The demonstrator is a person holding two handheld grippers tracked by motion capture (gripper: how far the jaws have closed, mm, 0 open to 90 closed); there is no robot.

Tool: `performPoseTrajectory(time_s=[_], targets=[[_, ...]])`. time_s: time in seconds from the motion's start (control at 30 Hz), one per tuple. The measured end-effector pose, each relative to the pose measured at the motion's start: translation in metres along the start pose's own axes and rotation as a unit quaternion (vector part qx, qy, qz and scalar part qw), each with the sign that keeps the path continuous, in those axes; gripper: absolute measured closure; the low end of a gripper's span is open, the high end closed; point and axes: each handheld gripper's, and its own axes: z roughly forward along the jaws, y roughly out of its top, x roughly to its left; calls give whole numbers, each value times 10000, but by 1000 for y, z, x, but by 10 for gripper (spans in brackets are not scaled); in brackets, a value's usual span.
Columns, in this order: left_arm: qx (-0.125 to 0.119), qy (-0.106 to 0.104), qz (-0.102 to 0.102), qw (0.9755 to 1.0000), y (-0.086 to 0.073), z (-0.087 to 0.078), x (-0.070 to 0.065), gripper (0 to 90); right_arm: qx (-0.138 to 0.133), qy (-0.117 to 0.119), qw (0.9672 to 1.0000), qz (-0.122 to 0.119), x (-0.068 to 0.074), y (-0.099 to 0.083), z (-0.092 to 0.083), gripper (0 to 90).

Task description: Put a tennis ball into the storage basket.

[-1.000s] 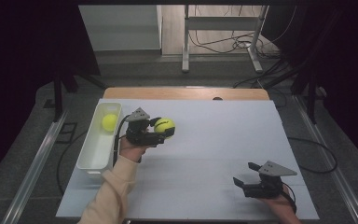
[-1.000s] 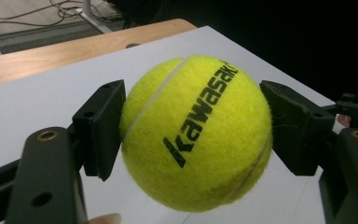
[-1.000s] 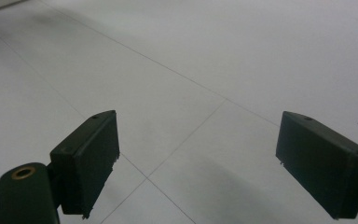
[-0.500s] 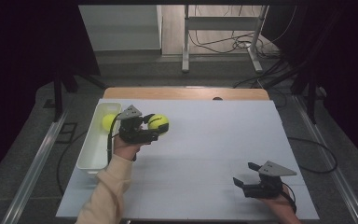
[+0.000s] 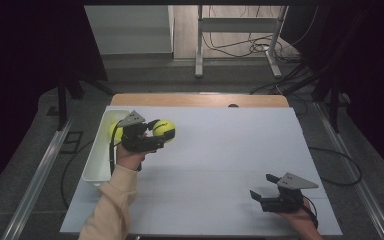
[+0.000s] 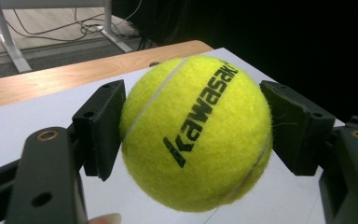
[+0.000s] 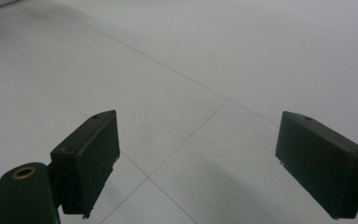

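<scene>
Already one ball (image 5: 115,131) in white bin (image 5: 96,165). Second tennis ball (image 5: 164,130) clamped between left gripper (image 5: 161,137) pads, held above table (image 5: 220,150) just beside bin. Right gripper (image 5: 260,196) idle near table's near edge, jaws spread wide, nothing between. Left to do, likely: carry over bin, release.

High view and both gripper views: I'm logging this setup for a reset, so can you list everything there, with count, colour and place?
tennis ball: one, yellow, black KAWASAKI lettering, clamped in the left gripper above the mat.
second ball: one, yellow, in the bin, partly hidden.
bin: one, white, long, on the table's left edge.
mat: one, white, covering the table.
table: one, wooden, far edge showing.
left gripper: black, shut on the tennis ball.
right gripper: black, open, empty, near right corner.
</scene>
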Motion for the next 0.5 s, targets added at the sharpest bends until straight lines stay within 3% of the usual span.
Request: performPoseTrajectory(time_s=[0.5], targets=[[-122,158,-89,9998,2,-13,10,268,50,-4,10000,-30,1,0,0,139]])
